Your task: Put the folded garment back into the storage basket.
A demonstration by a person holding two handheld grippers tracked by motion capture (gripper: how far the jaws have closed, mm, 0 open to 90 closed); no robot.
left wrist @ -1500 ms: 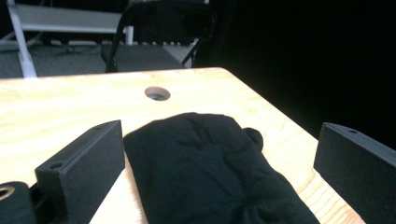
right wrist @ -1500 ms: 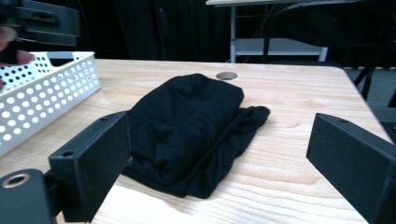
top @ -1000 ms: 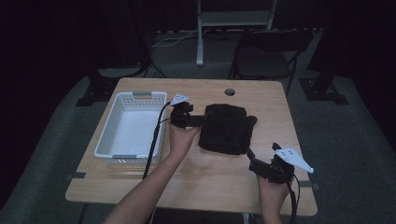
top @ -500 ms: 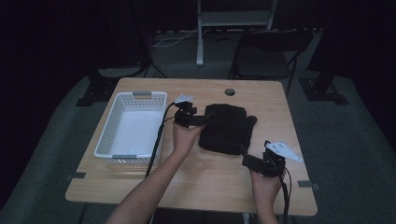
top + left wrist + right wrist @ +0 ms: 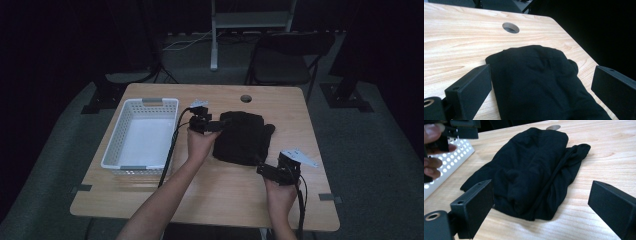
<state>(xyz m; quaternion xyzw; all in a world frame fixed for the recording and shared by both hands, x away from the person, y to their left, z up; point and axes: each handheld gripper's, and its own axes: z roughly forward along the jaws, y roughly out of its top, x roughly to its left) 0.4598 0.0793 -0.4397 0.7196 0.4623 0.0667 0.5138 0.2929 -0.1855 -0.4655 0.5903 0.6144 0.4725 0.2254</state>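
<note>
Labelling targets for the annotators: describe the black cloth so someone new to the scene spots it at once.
Start at the wooden table and find the white perforated basket on its left half. Just right of it, near the table's middle and below the round cable hole, lies the black cloth. It is the one soft, crumpled, dark thing on the tabletop, between the left gripper and right gripper.

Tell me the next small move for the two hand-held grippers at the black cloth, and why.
Probably ease the right hand-held gripper forward and shut it on the near edge of the folded black cloth bundle. Its jaws stand wide open short of the cloth. The left hand-held gripper already straddles the cloth's far left corner, also open, so both could then lift it, perhaps towards the white perforated plastic basket.
</note>
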